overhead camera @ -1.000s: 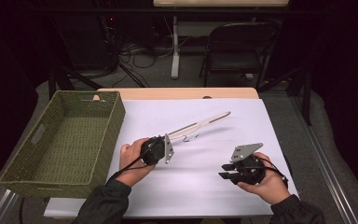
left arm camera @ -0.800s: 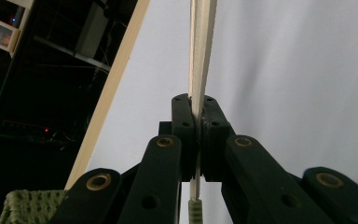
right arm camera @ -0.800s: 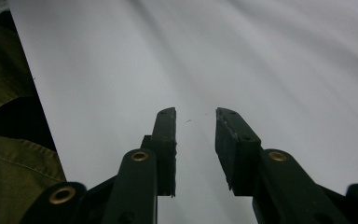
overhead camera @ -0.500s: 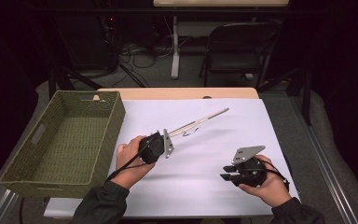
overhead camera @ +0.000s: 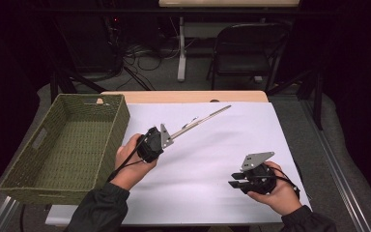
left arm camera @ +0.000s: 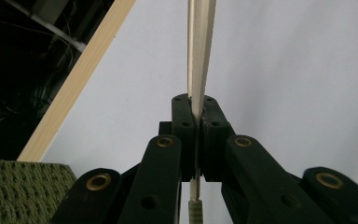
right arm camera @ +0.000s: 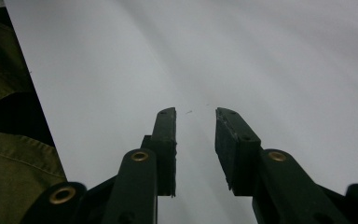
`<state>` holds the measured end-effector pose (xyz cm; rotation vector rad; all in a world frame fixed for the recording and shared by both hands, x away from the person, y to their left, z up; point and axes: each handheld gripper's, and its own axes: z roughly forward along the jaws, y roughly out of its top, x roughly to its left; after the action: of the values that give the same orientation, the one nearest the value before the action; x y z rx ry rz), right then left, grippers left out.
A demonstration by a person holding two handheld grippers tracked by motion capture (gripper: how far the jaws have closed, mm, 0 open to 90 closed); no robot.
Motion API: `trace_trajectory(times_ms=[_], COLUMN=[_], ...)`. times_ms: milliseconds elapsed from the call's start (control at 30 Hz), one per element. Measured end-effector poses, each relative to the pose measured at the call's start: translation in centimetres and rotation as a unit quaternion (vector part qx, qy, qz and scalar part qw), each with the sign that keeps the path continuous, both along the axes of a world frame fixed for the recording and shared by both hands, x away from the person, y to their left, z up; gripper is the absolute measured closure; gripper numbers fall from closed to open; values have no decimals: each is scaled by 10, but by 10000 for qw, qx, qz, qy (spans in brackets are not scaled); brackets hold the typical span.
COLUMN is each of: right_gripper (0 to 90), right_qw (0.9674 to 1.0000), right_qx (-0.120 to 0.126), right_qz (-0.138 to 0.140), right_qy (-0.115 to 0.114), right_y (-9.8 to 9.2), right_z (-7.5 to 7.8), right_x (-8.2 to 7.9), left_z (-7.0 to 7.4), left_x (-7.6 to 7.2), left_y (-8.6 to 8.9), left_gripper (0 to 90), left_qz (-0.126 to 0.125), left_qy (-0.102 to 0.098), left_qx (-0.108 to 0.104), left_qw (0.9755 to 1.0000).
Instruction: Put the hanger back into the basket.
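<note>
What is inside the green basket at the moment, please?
Nothing: the woven floor of the basket lies bare across the part that the high view shows. Its near wall covers a thin strip of floor just behind it, so that strip cannot be checked.

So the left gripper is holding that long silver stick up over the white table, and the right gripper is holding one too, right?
Not quite. The left gripper does clamp the long silver stick above the white table. But the right gripper holds nothing: the right gripper view shows its jaws standing apart with only bare table between them.
</note>
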<state>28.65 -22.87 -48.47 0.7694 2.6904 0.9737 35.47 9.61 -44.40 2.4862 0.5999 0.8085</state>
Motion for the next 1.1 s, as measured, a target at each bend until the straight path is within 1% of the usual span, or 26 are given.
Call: trace_trajectory(times_ms=[33, 133, 200, 267, 300, 333, 367, 433, 467, 500, 533, 600, 633, 667, 733, 800, 867, 900, 933, 967, 1000, 1033, 1067, 1100], right_gripper=[690, 690, 691, 691, 691, 690, 691, 690, 690, 690, 690, 690, 690, 690, 690, 690, 690, 690, 690, 690, 690, 690, 690, 690], right_qw=[9999, 9999, 10000, 9999, 10000, 10000, 10000, 10000, 10000, 10000, 10000, 10000, 9999, 10000, 9999, 9999, 10000, 10000, 10000, 9999, 9999, 10000, 10000, 9999], right_qx=[87, 140, 76, 112, 82, 50, -11, 4, 68, 84, 87, 78, 96, 12, 130, 102, 79, 74, 13, 71, 82, 25, 17, 77], right_qz=[-31, -51, -27, -20, -31, -44, -13, -6, -14, -21, -17, -20, -38, -26, -44, -47, -55, -62, -58, -89, -84, -68, -65, -94], right_qy=[-65, -57, -7, -32, -33, -39, 22, 6, -34, -45, -35, -36, -43, -2, -54, -43, -8, -9, 13, -33, -40, 9, 22, -23], right_y=[1, 1, 1, 1, 1, 2, 1, 1, 2, 2, 2, 1, 0, -1, -1, -2, -2, -2, -3, -2, -2, -3, -3, -2], right_z=[-2, -3, -2, -3, -3, -2, -1, -1, -2, -1, -1, 0, -1, 1, -2, -2, -2, -2, -1, -3, -3, -2, -2, -3], right_x=[0, 0, 0, 0, 0, 0, 0, 0, 0, 0, -1, -1, -1, -1, -1, -2, -2, -2, -2, -2, -2, -3, -3, -3], left_z=[1, 5, 8, 11, 14, 16, 18, 25, 28, 30, 33, 37, 39, 41, 44, 48, 50, 51, 52, 53, 54, 56, 58, 60], left_x=[2, 8, 12, 15, 17, 18, 20, 23, 24, 25, 25, 26, 27, 28, 29, 29, 29, 29, 30, 29, 29, 28, 26, 26], left_y=[1, 7, 10, 14, 15, 17, 18, 22, 23, 25, 26, 29, 31, 34, 37, 39, 40, 41, 41, 42, 42, 42, 43, 43], left_gripper=[873, 874, 873, 874, 874, 874, 874, 874, 874, 874, 874, 874, 874, 874, 874, 874, 874, 874, 874, 874, 874, 874, 874, 874], left_qz=[70, 265, 398, 537, 606, 674, 756, 883, 926, 971, 996, 1014, 1003, 981, 927, 924, 967, 963, 944, 934, 910, 903, 913, 919], left_qy=[42, 170, 255, 336, 386, 449, 510, 591, 663, 721, 744, 856, 992, 1107, 1257, 1279, 1302, 1334, 1389, 1413, 1429, 1433, 1445, 1444], left_qx=[-51, -211, -311, -410, -472, -531, -642, -786, -857, -926, -961, -1012, -1116, -1235, -1370, -1328, -1293, -1294, -1315, -1324, -1290, -1285, -1282, -1294], left_qw=[10000, 9993, 9984, 9972, 9963, 9953, 9938, 9912, 9898, 9883, 9876, 9860, 9837, 9813, 9782, 9785, 9783, 9779, 9770, 9766, 9771, 9771, 9769, 9767])
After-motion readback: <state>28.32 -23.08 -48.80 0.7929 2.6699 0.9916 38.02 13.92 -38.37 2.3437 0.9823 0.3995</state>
